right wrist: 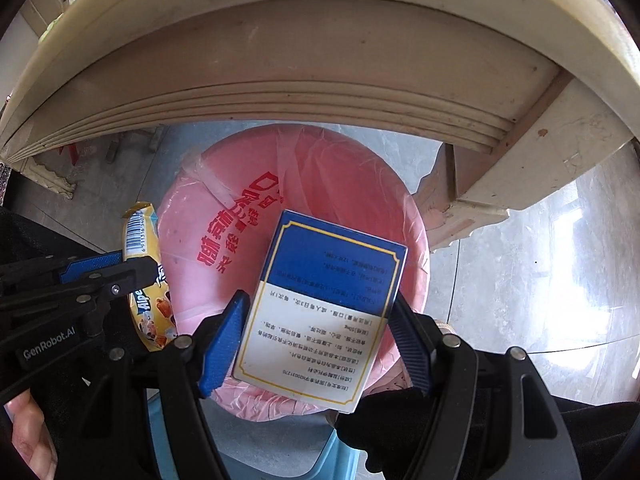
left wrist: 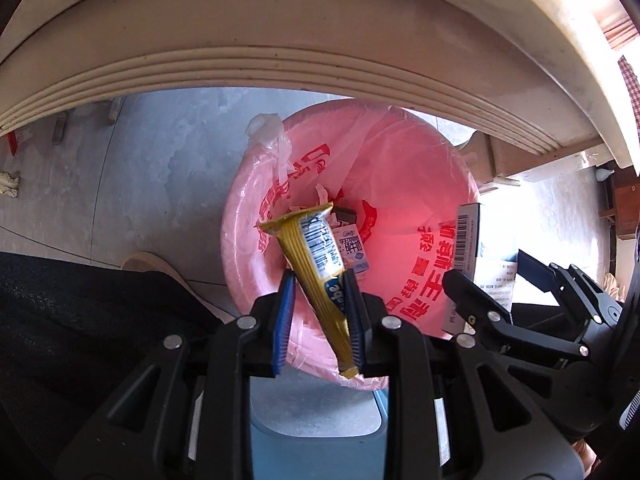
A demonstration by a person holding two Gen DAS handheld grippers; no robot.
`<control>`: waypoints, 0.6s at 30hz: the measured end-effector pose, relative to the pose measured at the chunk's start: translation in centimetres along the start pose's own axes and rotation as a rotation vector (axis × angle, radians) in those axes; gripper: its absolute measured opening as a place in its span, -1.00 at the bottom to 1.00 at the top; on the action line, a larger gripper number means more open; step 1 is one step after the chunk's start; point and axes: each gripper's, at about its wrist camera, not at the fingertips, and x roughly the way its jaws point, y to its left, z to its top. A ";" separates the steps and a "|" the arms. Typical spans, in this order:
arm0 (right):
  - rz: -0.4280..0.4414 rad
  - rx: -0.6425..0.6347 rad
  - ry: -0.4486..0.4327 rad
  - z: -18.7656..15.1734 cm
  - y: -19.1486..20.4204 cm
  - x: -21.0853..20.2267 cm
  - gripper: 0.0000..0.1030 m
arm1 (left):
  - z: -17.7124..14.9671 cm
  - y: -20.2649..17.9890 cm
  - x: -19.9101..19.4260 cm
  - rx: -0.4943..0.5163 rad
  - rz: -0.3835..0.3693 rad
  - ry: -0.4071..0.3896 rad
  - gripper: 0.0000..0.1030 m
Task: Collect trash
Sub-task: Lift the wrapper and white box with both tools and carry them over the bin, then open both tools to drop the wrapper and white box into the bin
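A bin lined with a pink plastic bag [left wrist: 400, 184] stands on the floor under a table edge; it also shows in the right wrist view [right wrist: 320, 176]. My left gripper [left wrist: 320, 292] is shut on a yellow candy wrapper [left wrist: 316, 256] and holds it over the bin's near rim. My right gripper [right wrist: 320, 320] is shut on a blue and white box [right wrist: 320, 312] above the bin. The box [left wrist: 468, 248] and the right gripper [left wrist: 480, 300] show at the right of the left wrist view. The wrapper [right wrist: 148, 280] shows at the left of the right wrist view. Small trash [left wrist: 352, 248] lies inside the bin.
A cream table edge [left wrist: 280, 68] arches over the bin, with a table leg [right wrist: 452, 200] at the right. The floor [left wrist: 160, 168] is grey tile. A blue stool [left wrist: 320, 420] sits under the bin's near side. A dark trouser leg [left wrist: 80, 320] is at the left.
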 end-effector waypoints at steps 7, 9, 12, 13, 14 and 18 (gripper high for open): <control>0.007 0.012 0.037 0.5 -0.3 1.8 0.32 | 0.3 0.1 1.9 -0.028 0.005 0.044 -0.52; 0.004 0.013 0.044 0.6 -0.4 2.1 0.32 | 0.4 0.3 2.4 -0.039 0.009 0.053 -0.52; 0.005 0.017 0.057 0.7 -0.5 2.7 0.33 | 0.6 0.5 3.0 -0.049 0.010 0.072 -0.52; 0.004 0.016 0.061 0.8 -0.4 3.0 0.33 | 0.6 0.5 3.1 -0.051 0.011 0.076 -0.52; 0.005 0.016 0.064 0.8 -0.4 3.1 0.33 | 0.7 0.6 3.2 -0.053 0.012 0.076 -0.52; 0.006 0.007 0.074 0.7 -0.1 3.5 0.33 | 0.7 0.5 3.4 -0.049 0.016 0.081 -0.52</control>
